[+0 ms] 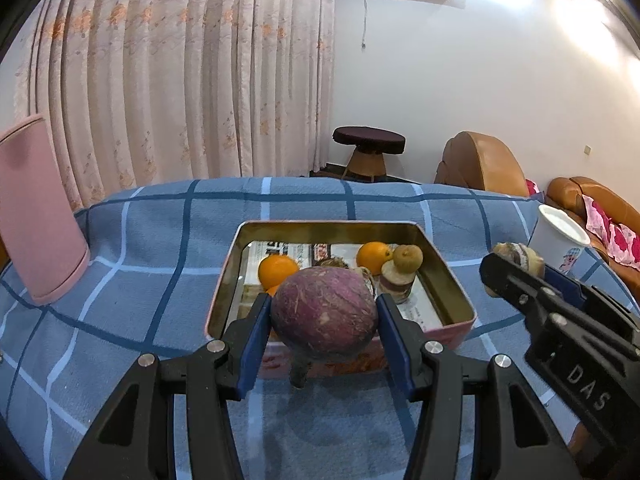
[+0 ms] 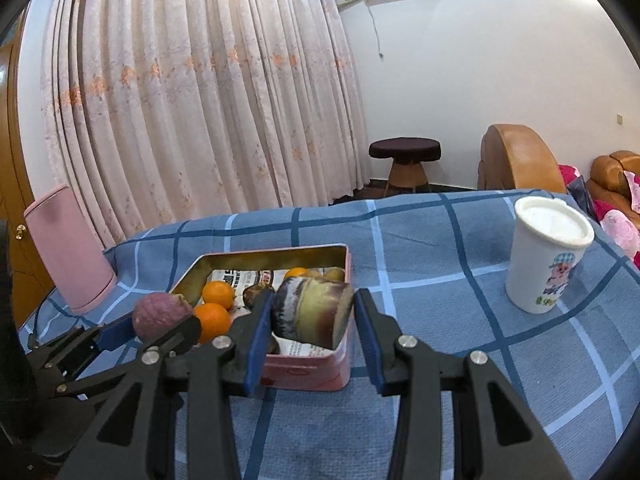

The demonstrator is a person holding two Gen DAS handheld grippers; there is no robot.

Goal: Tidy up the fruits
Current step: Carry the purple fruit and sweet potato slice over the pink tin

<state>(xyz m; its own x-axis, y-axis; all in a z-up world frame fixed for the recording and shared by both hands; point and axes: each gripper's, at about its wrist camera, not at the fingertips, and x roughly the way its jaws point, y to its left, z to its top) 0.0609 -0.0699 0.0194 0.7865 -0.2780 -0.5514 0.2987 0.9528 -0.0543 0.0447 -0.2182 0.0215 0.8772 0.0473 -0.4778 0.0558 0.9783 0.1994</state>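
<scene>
A pink metal tin (image 1: pixel 460 296) lined with newspaper sits on the blue checked cloth; it holds two oranges (image 1: pixel 277 270), a small brown fruit (image 1: pixel 408 257) and a short cut stalk piece (image 1: pixel 396 282). My left gripper (image 1: pixel 324 320) is shut on a round purple root (image 1: pixel 325 312), held just above the tin's near edge. My right gripper (image 2: pixel 314 316) is shut on a cut purple-and-yellow stalk piece (image 2: pixel 312 310), held over the tin's near right corner (image 2: pixel 344 364). The right gripper also shows in the left wrist view (image 1: pixel 516 272), to the tin's right.
A pink cylindrical container (image 1: pixel 38 212) stands at the table's left. A white lidded cup (image 2: pixel 548 256) stands at the right. Beyond the table are curtains, a dark stool (image 1: pixel 370 148) and an orange sofa (image 1: pixel 484 164).
</scene>
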